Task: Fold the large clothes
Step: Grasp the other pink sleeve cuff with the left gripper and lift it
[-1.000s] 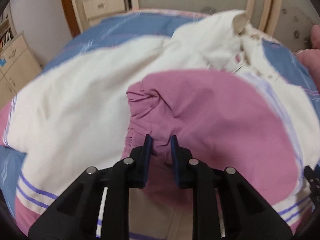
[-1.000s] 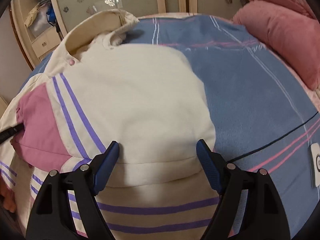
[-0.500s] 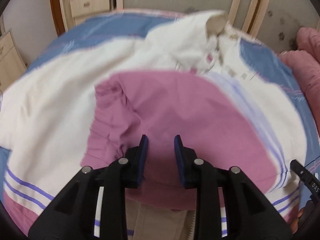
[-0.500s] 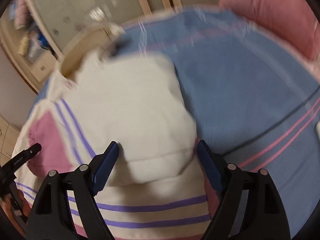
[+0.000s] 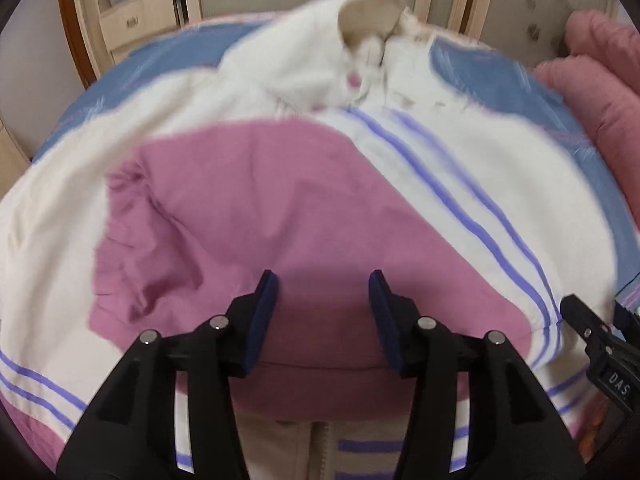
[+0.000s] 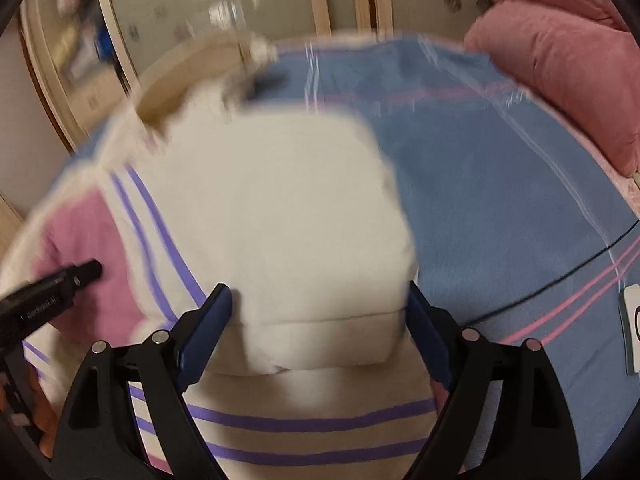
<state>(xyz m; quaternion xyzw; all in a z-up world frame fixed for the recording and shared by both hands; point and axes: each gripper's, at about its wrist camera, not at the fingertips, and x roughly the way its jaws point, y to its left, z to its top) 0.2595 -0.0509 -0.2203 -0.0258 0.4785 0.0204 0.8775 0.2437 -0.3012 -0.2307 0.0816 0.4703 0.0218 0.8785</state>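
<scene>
- The left gripper (image 5: pixel 323 294) hangs over the pink sleeve (image 5: pixel 256 216) of the jacket (image 5: pixel 500 184), its jaws having just been opening; nothing sits between them and the pads are off the cloth, apparently because the sleeve is now laid where it belongs.
- The pink sleeve lies folded across the jacket's middle, its gathered cuff toward the left edge, which narrows the garment for the next fold.
- The right gripper (image 6: pixel 320 312) stands wide apart over the cream sleeve (image 6: pixel 280 216) on the jacket's right side; its jaws have just been opening too, and it clamps nothing.
- The cream sleeve rests folded inward, its cuff near the purple-striped hem.
- The jacket lies spread flat on the blue bedspread (image 6: pixel 500 168), collar (image 5: pixel 370 12) at the far end, pink pillows (image 6: pixel 560 64) beyond its right side.
</scene>
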